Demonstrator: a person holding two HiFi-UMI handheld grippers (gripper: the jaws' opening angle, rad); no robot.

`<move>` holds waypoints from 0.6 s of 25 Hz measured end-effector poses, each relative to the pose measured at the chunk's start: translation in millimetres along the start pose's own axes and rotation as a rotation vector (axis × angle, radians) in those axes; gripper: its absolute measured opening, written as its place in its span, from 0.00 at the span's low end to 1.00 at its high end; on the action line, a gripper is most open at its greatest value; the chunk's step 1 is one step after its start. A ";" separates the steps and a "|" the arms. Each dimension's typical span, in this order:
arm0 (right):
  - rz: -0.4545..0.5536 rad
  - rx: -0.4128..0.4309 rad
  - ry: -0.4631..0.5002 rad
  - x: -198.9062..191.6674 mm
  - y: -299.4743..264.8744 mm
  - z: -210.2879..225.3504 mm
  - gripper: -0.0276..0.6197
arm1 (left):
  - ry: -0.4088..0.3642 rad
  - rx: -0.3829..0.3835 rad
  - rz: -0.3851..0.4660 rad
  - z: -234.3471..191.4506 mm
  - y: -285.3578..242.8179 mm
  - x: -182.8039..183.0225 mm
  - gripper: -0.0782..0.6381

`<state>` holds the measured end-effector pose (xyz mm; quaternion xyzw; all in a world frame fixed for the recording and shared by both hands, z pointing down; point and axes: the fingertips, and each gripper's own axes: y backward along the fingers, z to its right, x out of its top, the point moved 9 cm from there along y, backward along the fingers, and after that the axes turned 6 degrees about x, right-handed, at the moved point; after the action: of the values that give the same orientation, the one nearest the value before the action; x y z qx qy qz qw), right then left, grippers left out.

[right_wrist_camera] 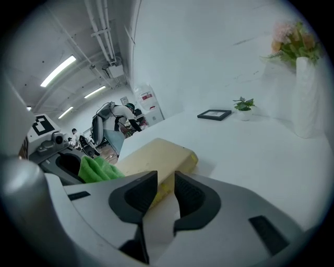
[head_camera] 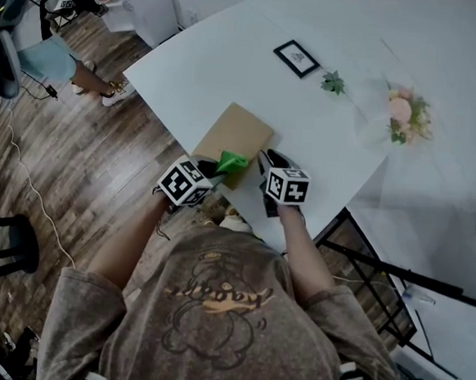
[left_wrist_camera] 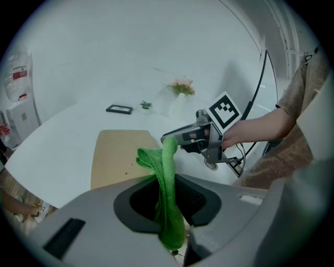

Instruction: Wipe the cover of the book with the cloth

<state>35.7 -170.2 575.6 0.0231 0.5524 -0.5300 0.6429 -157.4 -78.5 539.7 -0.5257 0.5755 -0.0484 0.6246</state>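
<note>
A tan-covered book [head_camera: 241, 128] lies on the white table [head_camera: 198, 67] near its front edge. My left gripper [head_camera: 215, 166] is shut on a green cloth [head_camera: 230, 161] and holds it over the book's near end. In the left gripper view the cloth [left_wrist_camera: 165, 169] runs up between the jaws and flops over toward the book [left_wrist_camera: 117, 155]. My right gripper [head_camera: 265, 159] sits just right of the cloth, at the book's near right corner. In the right gripper view its jaws [right_wrist_camera: 166, 181] stand a narrow gap apart with nothing pressed between them, and the book's corner [right_wrist_camera: 159, 156] lies just ahead.
At the far side of the table stand a small black picture frame [head_camera: 296, 58], a tiny potted plant [head_camera: 332, 83] and a white vase of flowers [head_camera: 404, 113]. The table edge drops to wooden floor at the left. A person [head_camera: 60, 58] stands at top left.
</note>
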 end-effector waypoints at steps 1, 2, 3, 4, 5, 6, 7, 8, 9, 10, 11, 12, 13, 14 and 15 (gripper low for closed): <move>0.004 -0.001 0.000 0.7 3.2 -0.5 0.19 | -0.004 0.005 0.008 -1.1 0.5 5.3 0.21; 0.007 -0.003 -0.002 0.4 6.3 -0.8 0.19 | -0.007 0.010 0.015 -2.6 0.7 10.9 0.21; 0.011 -0.006 -0.006 -0.5 9.7 -1.1 0.19 | -0.012 0.016 0.022 -4.3 0.3 17.0 0.21; 0.014 -0.009 -0.009 -2.1 13.2 -1.3 0.19 | -0.021 0.023 0.028 -6.1 -0.7 23.6 0.21; 0.015 -0.012 -0.011 -4.3 16.7 -1.4 0.19 | -0.035 0.033 0.030 -7.9 -2.3 30.6 0.21; 0.016 -0.015 -0.011 -6.3 20.1 -1.8 0.19 | -0.053 0.044 0.029 -9.8 -4.5 37.7 0.21; 0.018 -0.016 -0.009 -7.7 23.6 -2.4 0.20 | -0.073 0.054 0.027 -11.6 -7.5 45.0 0.21; 0.022 -0.018 -0.008 -8.6 27.7 -2.8 0.20 | -0.091 0.061 0.025 -13.3 -11.0 52.5 0.21; 0.028 -0.022 -0.010 -9.4 32.4 -2.6 0.20 | -0.106 0.065 0.025 -14.7 -15.2 60.1 0.21; 0.036 -0.027 -0.014 -10.2 37.6 -2.0 0.20 | -0.118 0.066 0.026 -16.0 -19.7 67.6 0.21; 0.045 -0.031 -0.020 -11.2 42.9 -0.8 0.20 | -0.127 0.065 0.028 -17.1 -24.4 75.1 0.21; 0.054 -0.036 -0.025 -12.3 48.3 0.8 0.20 | -0.134 0.066 0.031 -18.2 -29.4 82.3 0.21; 0.062 -0.042 -0.030 -13.7 53.9 2.7 0.20 | -0.139 0.069 0.034 -19.2 -34.4 89.2 0.21; 0.069 -0.048 -0.035 -15.3 59.4 4.9 0.20 | -0.142 0.076 0.038 -20.0 -39.4 95.5 0.21; 0.076 -0.055 -0.040 -17.0 64.8 7.4 0.20 | -0.146 0.086 0.041 -20.8 -44.5 101.6 0.21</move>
<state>89.6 -135.2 555.0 0.0159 0.5525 -0.4901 0.6740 -115.3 -178.3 508.0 -0.4886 0.5366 -0.0216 0.6877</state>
